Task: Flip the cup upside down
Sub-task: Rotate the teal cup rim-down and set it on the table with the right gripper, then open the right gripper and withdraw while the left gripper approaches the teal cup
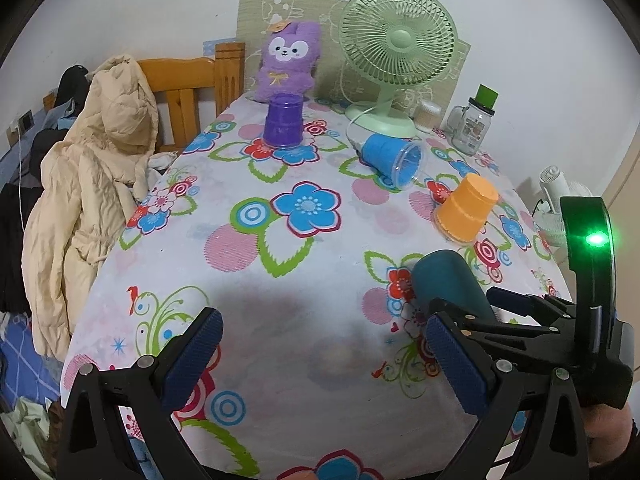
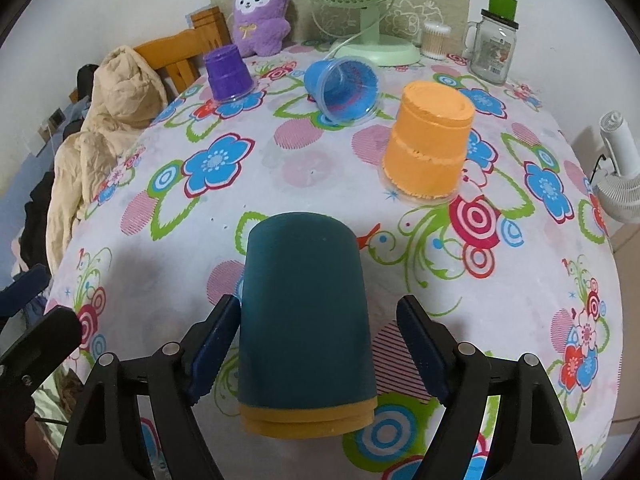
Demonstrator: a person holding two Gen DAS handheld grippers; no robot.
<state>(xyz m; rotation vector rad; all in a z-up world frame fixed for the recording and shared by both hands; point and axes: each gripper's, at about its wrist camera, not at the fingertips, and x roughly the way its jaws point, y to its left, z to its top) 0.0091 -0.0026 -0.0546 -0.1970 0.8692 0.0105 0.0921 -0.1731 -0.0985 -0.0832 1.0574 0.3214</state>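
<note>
Item: teal cup [image 2: 304, 320], inverted, base up, mustard-yellow rim band at bottom, sitting on floral desk [image 2: 320, 184] at near edge.

Right tool [image 2: 316, 344]: jaws spread, straddling cup; left pad touching or just beside wall, right pad apart. Not gripping.

Left tool [image 1: 324, 352]: jaws spread, holding nothing, hovering over desk left of cup.

Step, judged: flip of this cup appearing finished, release under way. Next move calling for straight backing-off without nudging cup.

Blue cup [image 2: 342, 88] lying on side, likely next.
</note>
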